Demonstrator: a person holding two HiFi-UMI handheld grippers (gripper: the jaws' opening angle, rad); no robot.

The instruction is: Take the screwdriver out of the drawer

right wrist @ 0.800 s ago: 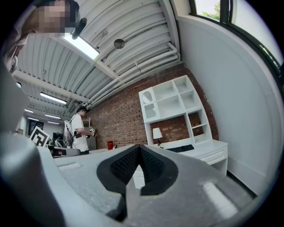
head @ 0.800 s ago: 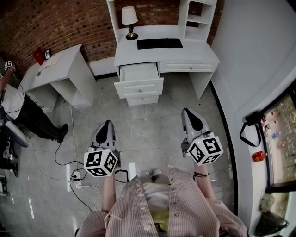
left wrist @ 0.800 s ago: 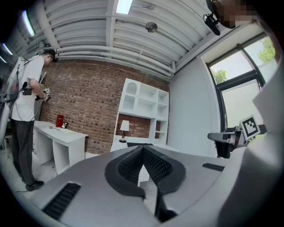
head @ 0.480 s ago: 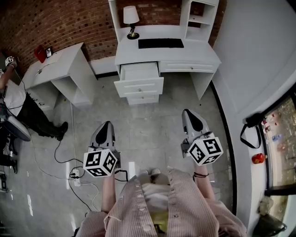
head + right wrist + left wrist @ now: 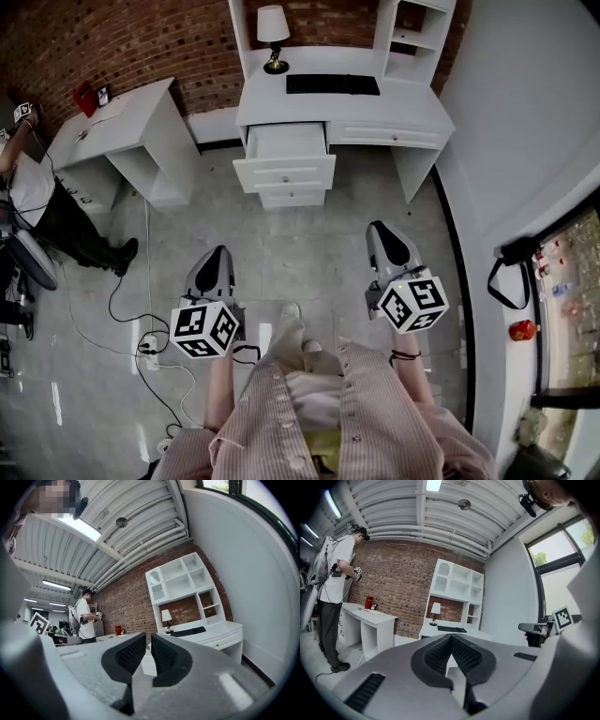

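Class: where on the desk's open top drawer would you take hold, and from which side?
Probably the front panel's top edge, coming from the front and above: the drawer stands pulled out, its top open, that panel facing the room.

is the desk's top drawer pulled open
Yes, the head view shows the top drawer standing pulled out from the front of the desk.

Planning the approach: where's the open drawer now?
Head view, top centre: the open drawer juts out from the left part of the desk, just below the lamp.
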